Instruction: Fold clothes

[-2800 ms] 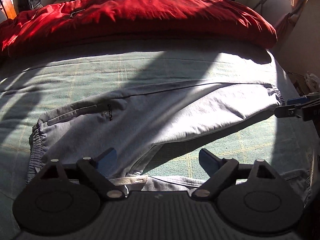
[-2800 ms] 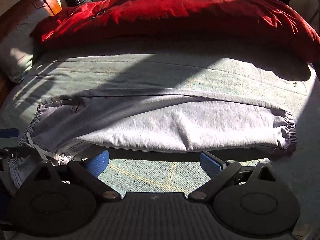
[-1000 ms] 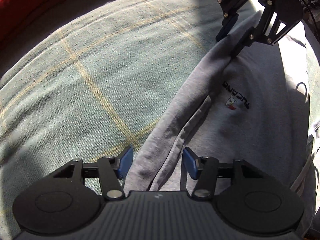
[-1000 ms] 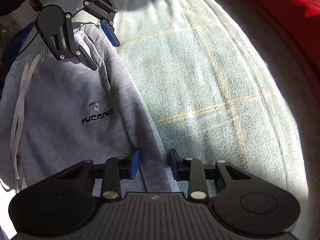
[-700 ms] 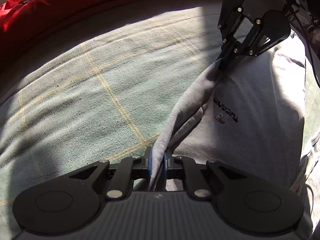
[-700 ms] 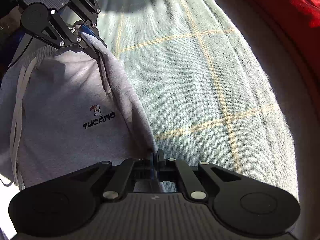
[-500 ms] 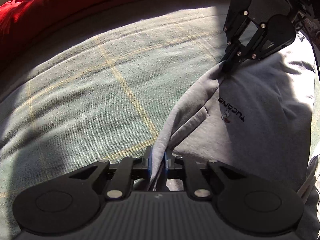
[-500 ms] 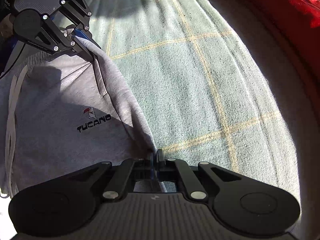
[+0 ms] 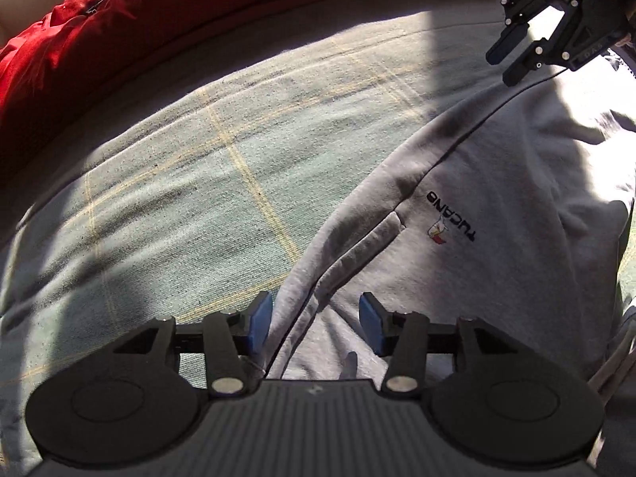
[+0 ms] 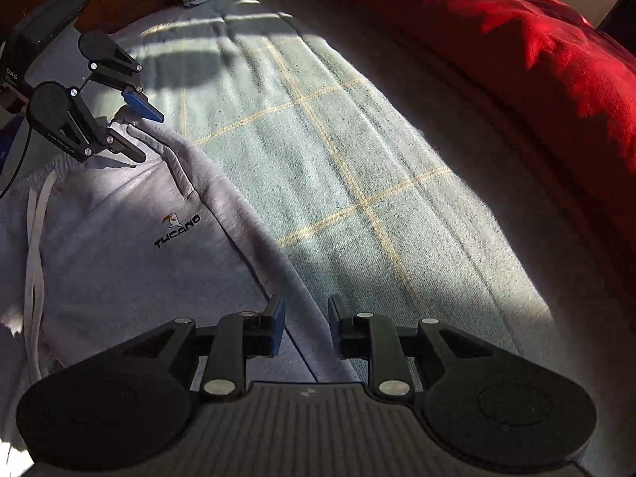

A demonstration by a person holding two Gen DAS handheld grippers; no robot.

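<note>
1. The grey sweatpants [image 9: 497, 206] lie flat on the bed, near-side portion of the blanket. The "TUCANO" logo [image 10: 177, 230] faces up and a white drawstring [image 10: 33, 246] trails along the waist side.
2. My left gripper [image 9: 314, 320] stands with its jaws apart over the outer seam edge of the sweatpants; cloth lies between the blue pads, not pinched.
3. My right gripper [image 10: 304, 326] likewise has its jaws parted, straddling the same long edge further down the garment. Nothing is gripped.
4. Each wrist view shows the opposite gripper at the far end of that edge, jaws spread, just above the fabric.
5. Judgement on the step: the edge lies laid down and unheld, so a fold pass appears just placed. The garment looks doubled lengthwise, though I cannot confirm the layers beneath.
6. Next move, as I judge it: re-grip at one end, probably the waistband or the cuff, and carry it across to shorten the length. It calls for both layers caught together and the drawstring kept clear.
7. Surroundings: green checked blanket [image 10: 357, 183] under the garment; a red duvet [image 10: 516, 31] bunched along the far side.
</note>
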